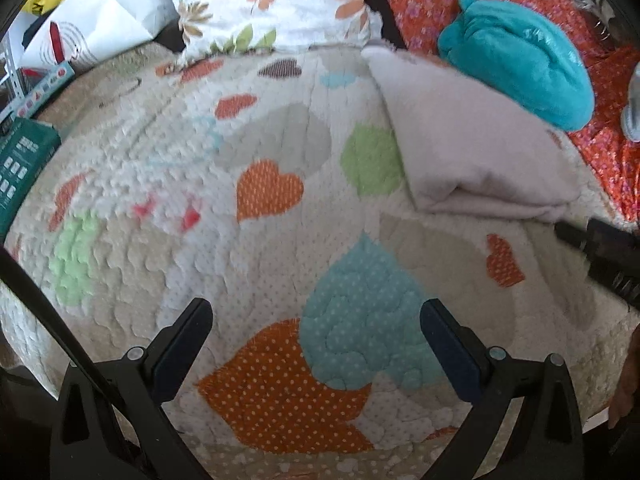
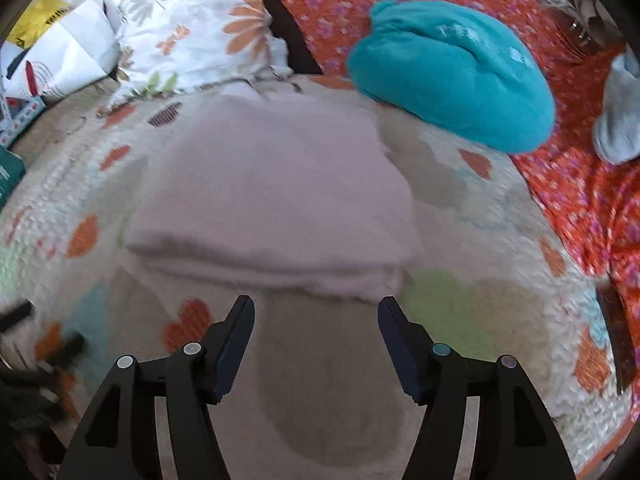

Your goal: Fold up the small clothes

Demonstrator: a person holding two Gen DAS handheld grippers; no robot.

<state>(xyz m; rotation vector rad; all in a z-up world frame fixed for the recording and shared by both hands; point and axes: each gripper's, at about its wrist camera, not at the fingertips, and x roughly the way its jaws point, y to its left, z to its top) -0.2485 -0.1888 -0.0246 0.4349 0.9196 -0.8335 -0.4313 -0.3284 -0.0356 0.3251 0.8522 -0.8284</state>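
A pale pink folded cloth (image 2: 276, 200) lies flat on the heart-patterned quilt (image 2: 460, 312), just ahead of my right gripper (image 2: 316, 312), which is open and empty. In the left wrist view the same cloth (image 1: 472, 148) lies to the upper right. My left gripper (image 1: 316, 316) is open and empty above the bare quilt (image 1: 200, 168), well left of the cloth. The right gripper's fingers (image 1: 600, 248) show at the right edge of the left wrist view. The left gripper's tips (image 2: 16, 314) show blurred at the left edge of the right wrist view.
A teal bundle (image 2: 452, 76) lies behind the cloth on an orange flowered sheet (image 2: 592, 200). A grey garment (image 2: 620, 116) lies at the far right. A floral pillow (image 2: 192, 28) and white bags (image 2: 64, 56) sit at the back left. A green box (image 1: 20, 168) is at the left edge.
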